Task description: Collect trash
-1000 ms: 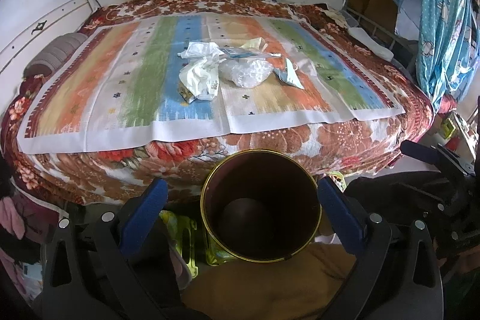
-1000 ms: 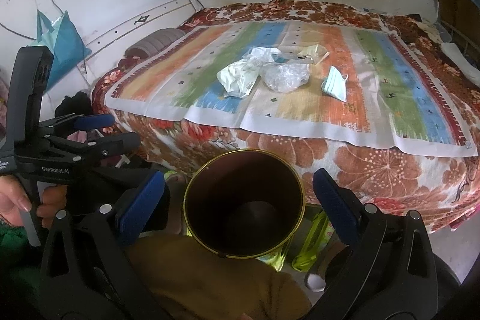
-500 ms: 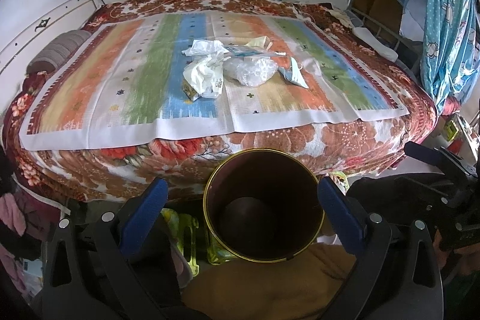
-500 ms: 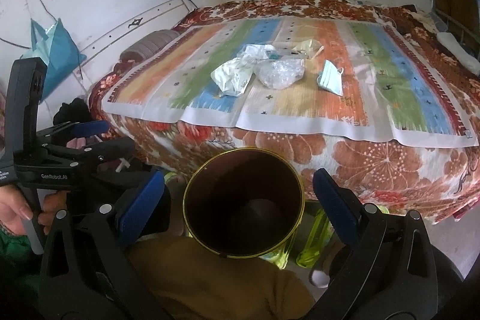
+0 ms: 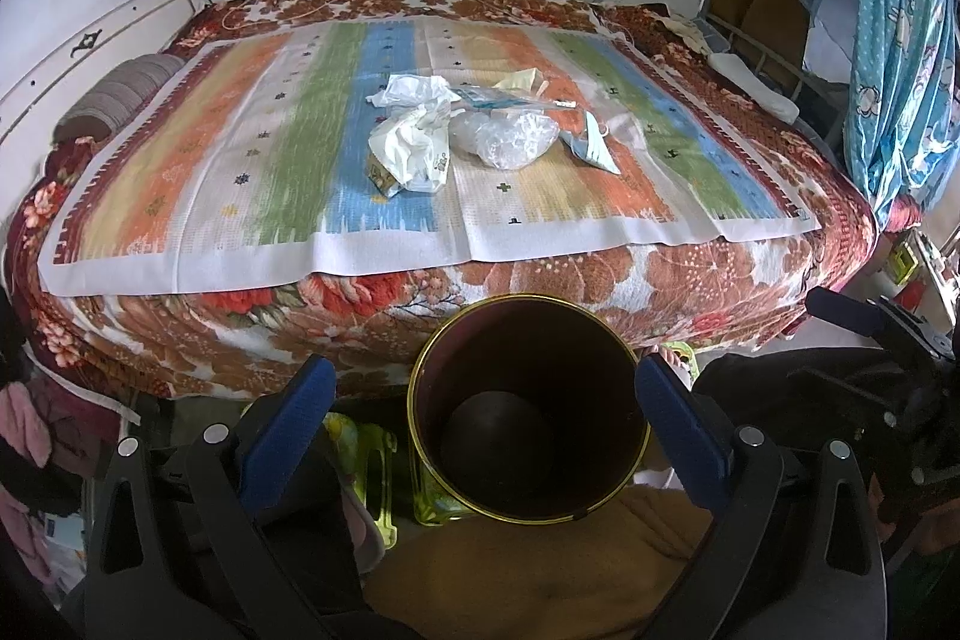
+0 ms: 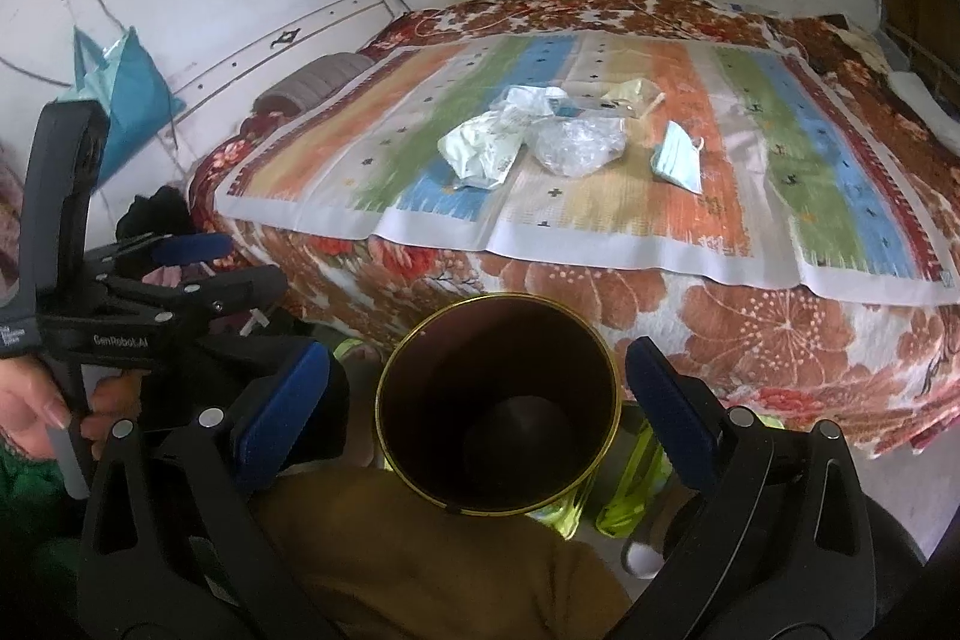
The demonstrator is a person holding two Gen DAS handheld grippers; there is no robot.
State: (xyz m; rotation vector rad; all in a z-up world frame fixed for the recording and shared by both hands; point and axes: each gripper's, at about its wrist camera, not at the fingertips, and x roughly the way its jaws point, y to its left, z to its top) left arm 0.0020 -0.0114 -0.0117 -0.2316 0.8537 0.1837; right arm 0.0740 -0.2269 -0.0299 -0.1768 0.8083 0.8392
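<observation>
A heap of trash lies mid-bed on a striped mat (image 5: 240,196): a crumpled white bag (image 5: 414,148), a clear plastic bag (image 5: 510,139), a blue face mask (image 5: 591,145) and a yellowish wrapper (image 5: 519,79). The same white bag (image 6: 480,148), clear bag (image 6: 576,145) and mask (image 6: 678,157) show in the right wrist view. An empty brown bin with a gold rim (image 5: 528,370) (image 6: 498,376) stands below the bed edge. My left gripper (image 5: 483,382) and right gripper (image 6: 480,361) are both open, held above the bin and touching nothing.
A floral blanket (image 5: 690,274) covers the bed. A grey roll (image 5: 120,91) lies at its left end and blue dotted cloth (image 5: 900,58) hangs at the right. Yellow-green footwear (image 5: 372,466) sits on the floor. A hand (image 6: 36,412) holds the left gripper.
Both views drifted only slightly towards the bed. The trash and the bin have not moved, and both grippers stay open.
</observation>
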